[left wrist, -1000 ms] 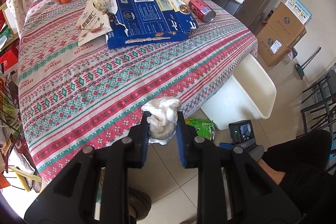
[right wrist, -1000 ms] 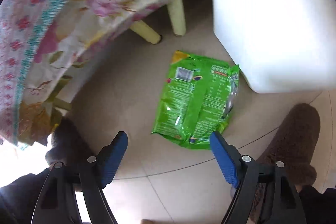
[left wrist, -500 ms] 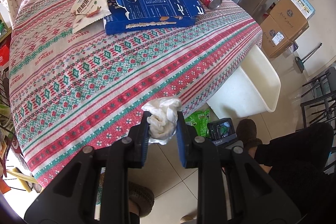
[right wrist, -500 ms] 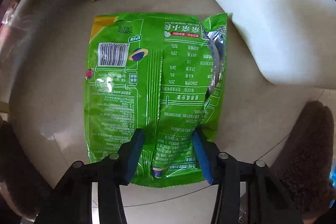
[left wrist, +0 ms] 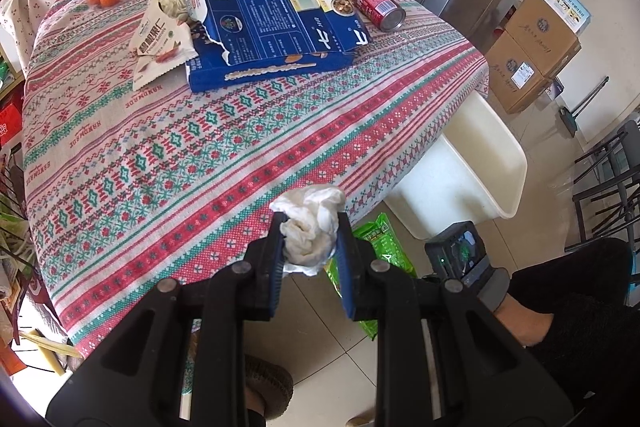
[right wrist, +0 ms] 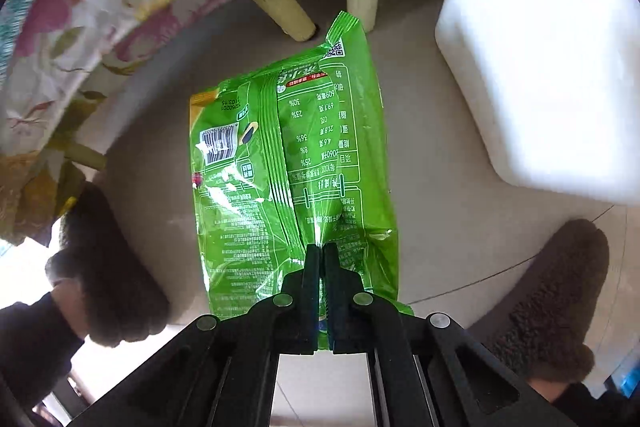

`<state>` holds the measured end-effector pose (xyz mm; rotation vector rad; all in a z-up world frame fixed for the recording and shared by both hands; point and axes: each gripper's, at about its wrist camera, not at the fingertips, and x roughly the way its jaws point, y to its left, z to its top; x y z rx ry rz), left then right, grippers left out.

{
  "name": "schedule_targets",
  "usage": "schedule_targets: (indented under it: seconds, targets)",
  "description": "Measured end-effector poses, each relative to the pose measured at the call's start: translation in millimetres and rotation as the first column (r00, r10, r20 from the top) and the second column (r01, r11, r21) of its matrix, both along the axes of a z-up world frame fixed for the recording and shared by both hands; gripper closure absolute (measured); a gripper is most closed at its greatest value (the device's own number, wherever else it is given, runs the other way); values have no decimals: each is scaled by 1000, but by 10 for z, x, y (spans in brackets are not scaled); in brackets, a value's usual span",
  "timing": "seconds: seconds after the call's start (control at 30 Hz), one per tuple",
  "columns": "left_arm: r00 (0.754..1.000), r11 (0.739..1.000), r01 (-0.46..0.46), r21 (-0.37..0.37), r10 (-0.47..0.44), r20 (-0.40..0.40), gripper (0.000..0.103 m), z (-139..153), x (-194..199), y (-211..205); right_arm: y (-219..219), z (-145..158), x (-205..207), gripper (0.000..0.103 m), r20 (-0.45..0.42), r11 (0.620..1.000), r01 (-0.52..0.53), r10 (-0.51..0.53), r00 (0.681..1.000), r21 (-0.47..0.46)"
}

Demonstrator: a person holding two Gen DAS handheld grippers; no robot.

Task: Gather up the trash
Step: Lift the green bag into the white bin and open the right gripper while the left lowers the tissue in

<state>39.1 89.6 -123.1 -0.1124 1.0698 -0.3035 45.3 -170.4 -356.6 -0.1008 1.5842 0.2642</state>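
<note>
Right gripper pinched tight on fold of green snack bag, jaws just closed; bag hangs near floor beside white bin

Left gripper part-open, clamped on crumpled tissue above table edge

Advice: lift bag clear, carry over bin rim, keep pinch firm

Bag thin, glossy, slippery film; tissue soft, wadded; bin rigid, smooth plastic
</note>
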Motion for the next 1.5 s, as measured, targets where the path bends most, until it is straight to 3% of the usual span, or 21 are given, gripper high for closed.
schedule_targets:
  seconds: [0.1, 0.33, 0.5, 0.6, 0.77, 0.9, 1.0, 1.27, 1.5]
  targets:
    - [1000, 1000, -4, -5, 4, 19, 78, 60, -11, -31, 1, 455, -83, 100, 21, 997, -75, 75, 997, 11]
    - [997, 999, -49, -19, 50, 56, 78, 180, -21, -18, -172, 1620, -365, 100, 187, 983, -172, 157, 970, 67]
    - [995, 998, -65, -25, 67, 79, 78, 265, -27, -45, -501, 2317, -218, 100, 315, 983, -143, 101, 944, 112]
    - [994, 998, -64, -25, 66, 89, 78, 301, -2, -111, -763, 2561, -1, 100, 367, 988, -79, 24, 930, 134]
    - [995, 999, -41, -12, 42, 92, 78, 307, 62, -284, -1066, 2624, 249, 100, 403, 984, 45, -112, 908, 172]
    - [996, 1000, -18, 4, 17, 83, 78, 279, 133, -445, -1393, 2439, 434, 100, 421, 974, 151, -210, 882, 169]
    - [997, 1000, 5, 13, -6, 81, 78, 270, 177, -574, -1673, 2276, 510, 100, 384, 957, 233, -284, 879, 173]
    - [991, 993, 111, 33, -113, 67, 78, 246, 336, -1142, -1990, 2089, 573, 99, 345, 946, 286, -322, 882, 152]
    - [969, 970, 236, 55, -239, 60, 78, 129, 463, -1814, -2211, 2046, 567, 97, 348, 937, 326, -349, 870, 126]
